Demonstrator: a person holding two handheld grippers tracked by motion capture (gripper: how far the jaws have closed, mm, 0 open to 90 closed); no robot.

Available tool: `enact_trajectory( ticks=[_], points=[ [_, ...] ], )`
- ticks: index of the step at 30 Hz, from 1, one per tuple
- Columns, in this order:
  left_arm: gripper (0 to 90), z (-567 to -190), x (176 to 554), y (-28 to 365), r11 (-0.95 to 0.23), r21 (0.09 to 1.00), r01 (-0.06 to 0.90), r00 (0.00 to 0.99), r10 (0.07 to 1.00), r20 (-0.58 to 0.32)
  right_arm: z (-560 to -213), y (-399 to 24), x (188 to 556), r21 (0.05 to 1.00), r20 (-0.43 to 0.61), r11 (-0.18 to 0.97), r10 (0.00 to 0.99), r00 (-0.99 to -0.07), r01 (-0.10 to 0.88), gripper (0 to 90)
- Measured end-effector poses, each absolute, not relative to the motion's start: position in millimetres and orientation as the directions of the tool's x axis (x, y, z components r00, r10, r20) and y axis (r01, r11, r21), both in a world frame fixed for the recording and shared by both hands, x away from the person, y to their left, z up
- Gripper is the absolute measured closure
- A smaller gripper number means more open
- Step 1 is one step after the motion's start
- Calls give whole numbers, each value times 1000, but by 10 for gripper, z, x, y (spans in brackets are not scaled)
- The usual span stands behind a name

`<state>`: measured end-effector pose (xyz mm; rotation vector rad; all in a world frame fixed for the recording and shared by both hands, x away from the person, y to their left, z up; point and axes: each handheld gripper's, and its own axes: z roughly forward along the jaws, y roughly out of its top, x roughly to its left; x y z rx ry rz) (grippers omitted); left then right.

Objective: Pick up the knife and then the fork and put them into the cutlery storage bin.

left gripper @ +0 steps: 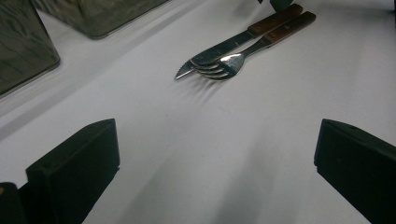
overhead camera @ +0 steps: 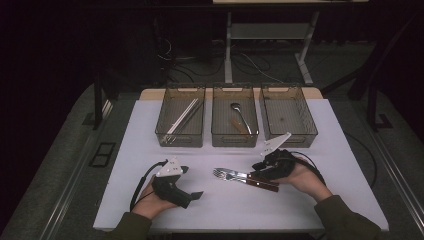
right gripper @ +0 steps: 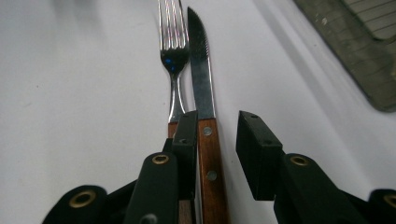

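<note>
A fork [overhead camera: 220, 176] and a knife [overhead camera: 240, 174], both with wooden handles, lie side by side on the white table [overhead camera: 145, 150], tips toward the left. My right gripper [overhead camera: 256, 171] is low over their handle ends. In the right gripper view the knife handle [right gripper: 208, 154] lies between the jaws of my right gripper [right gripper: 217, 123]. One finger [right gripper: 187, 135] sits in the seam between the fork [right gripper: 173, 56] and the knife, and the other stands a little clear of the handle. My left gripper [overhead camera: 192, 182] rests at the front left, open wide with nothing between its jaws, facing the fork [left gripper: 219, 65] and knife [left gripper: 224, 46].
Three clear bins stand in a row behind the cutlery. The left bin [overhead camera: 180, 141] holds chopsticks, the middle bin [overhead camera: 234, 142] holds a spoon and a wooden-handled piece, and the right bin [overhead camera: 296, 140] looks bare. Table legs and cables lie on the dark floor beyond.
</note>
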<state>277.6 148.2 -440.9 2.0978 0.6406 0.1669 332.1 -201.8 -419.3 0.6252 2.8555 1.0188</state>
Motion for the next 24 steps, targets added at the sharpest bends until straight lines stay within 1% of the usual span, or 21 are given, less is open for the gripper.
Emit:
enact_trajectory(
  ticks=[8, 15, 17, 20, 24],
  points=[
    [0, -4411, 2777, 1478, -454, 806, 379, 857, 502, -120, -4266, -1963, 3347, 578, 83, 739, 369, -926, 346, 693],
    [0, -4410, 2776, 1478, -454, 806, 379, 856, 502, -120, -4288, -1874, 3364, 522, 54, 791, 342, -938, 318, 710],
    [0, -4408, 2776, 1479, -453, 807, 378, 857, 501, -120, -4271, -1834, 3376, 492, 48, 813, 332, -942, 311, 712],
    [0, -4406, 2775, 1479, -454, 807, 377, 858, 500, -119, -4246, -1746, 3403, 413, 28, 864, 305, -952, 289, 712],
    [0, -4399, 2767, 1476, -454, 809, 373, 860, 497, -117, -4218, -1622, 3448, 315, 28, 908, 283, -959, 277, 711]
  ],
)
